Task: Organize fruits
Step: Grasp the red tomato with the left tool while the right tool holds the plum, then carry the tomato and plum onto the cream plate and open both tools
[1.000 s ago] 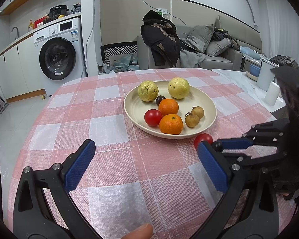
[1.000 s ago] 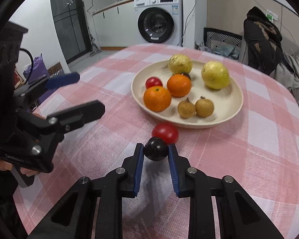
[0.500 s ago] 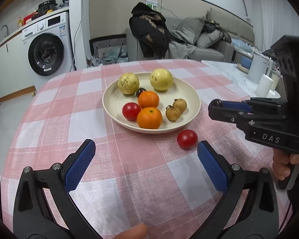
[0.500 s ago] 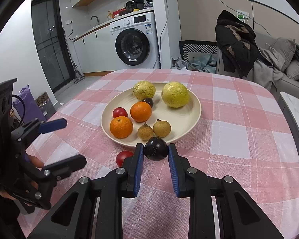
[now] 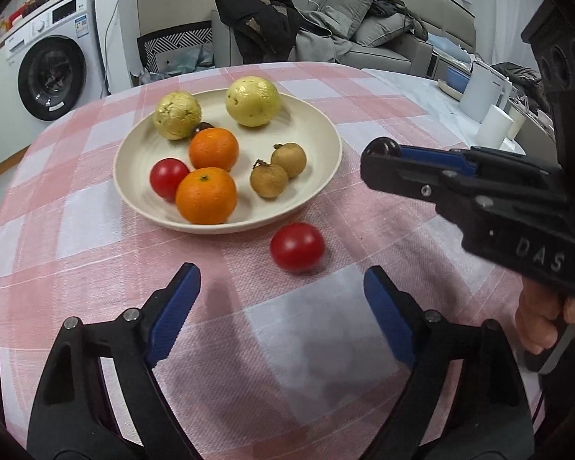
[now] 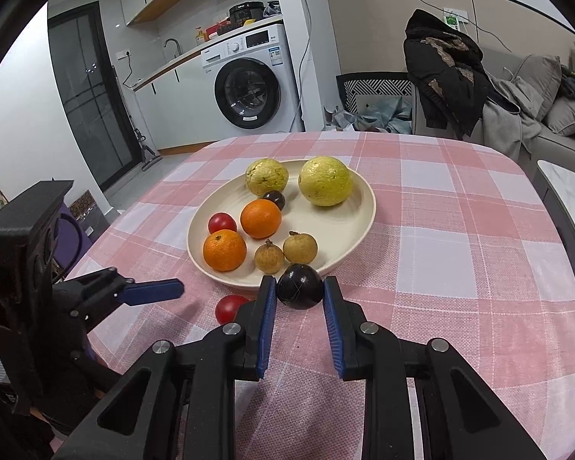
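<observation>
Right gripper (image 6: 299, 295): clenched on a dark round fruit (image 6: 299, 286), raised above the checked table (image 6: 460, 253) just short of the near rim of the plate (image 6: 364, 199)
Left gripper (image 5: 281, 291): released, jaws spread wide, low over the table, aimed at a loose red tomato (image 5: 297, 246)
Loose red tomato: on the cloth, just beside the plate's near edge, outside it, ahead of the gap between the left jaws and not touched by either

Step in hand (judged): transfer of the dark fruit to the plate, with pickup of the tomato prepared in parallel
Next move, right: carry forward over the rim, lower into the bare patch on the right of the plate, then release; fruit round and smooth, likely to roll, so low release advised
Next move, left: advance until the tomato sits between the pads, then close gently; soft skin, light squeeze only

On the plate, near to far: two oranges (image 5: 206, 200), a second red tomato (image 5: 169, 178) at left, two small brown fruits (image 5: 269, 181) at right, a second dark fruit (image 6: 274, 199), two large yellow-green fruits (image 5: 252, 101) at the far rim

View differences: right wrist view shows the grip on the dark fruit plainly and the second dark fruit in full; left wrist view shows only a dark tip at the right gripper's end and hides most of the second dark fruit behind an orange, but gives the tomato unobstructed, where the right view half hides it behind its own finger

Beyond the table: washing machine (image 6: 249, 92) far left, sofa with a dark jacket (image 6: 444, 73) far right
</observation>
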